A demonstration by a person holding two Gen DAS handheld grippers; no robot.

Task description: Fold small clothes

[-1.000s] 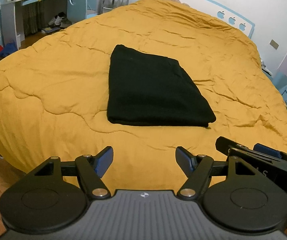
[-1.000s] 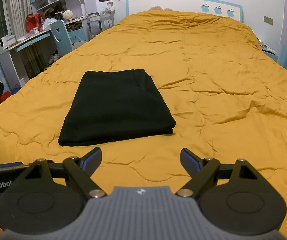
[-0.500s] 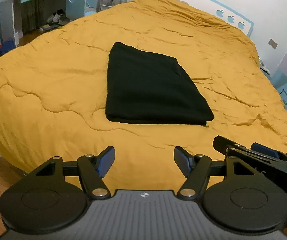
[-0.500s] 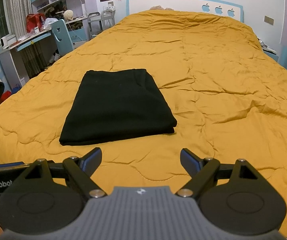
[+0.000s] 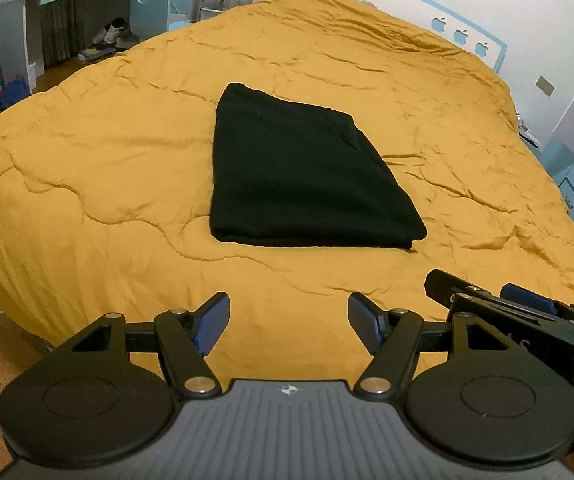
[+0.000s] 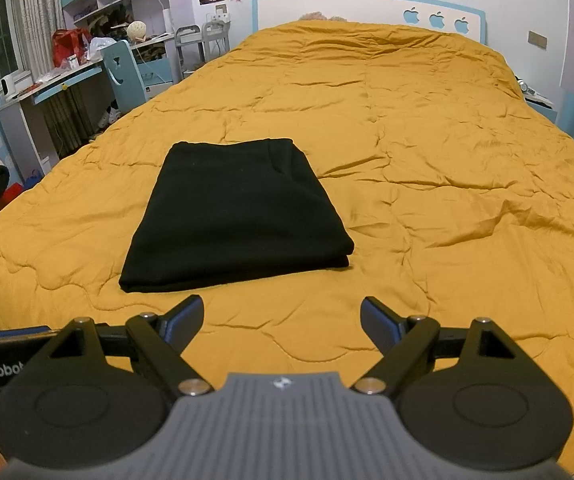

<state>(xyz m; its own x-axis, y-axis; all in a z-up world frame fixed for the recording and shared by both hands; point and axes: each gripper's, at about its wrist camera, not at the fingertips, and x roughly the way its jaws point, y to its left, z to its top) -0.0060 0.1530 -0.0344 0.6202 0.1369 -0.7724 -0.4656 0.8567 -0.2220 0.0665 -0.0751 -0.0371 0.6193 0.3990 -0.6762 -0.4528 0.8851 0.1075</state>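
Now | folded black garment [image 5: 303,176] lying ahead on bed [image 5: 87,160], long axis running away | left claw [image 5: 289,322] nearer | right claw [image 6: 281,320] further right | both gaping wide, holding nothing

Both wrist cams sit low at the foot of the bed [image 5: 87,168], looking up its length toward the headboard [image 6: 367,8]. Left wrist view is angled slightly right, right wrist view straighter. Both are near the black folded garment [image 5: 303,176]. Shared: garment, quilt, headboard, desk side.
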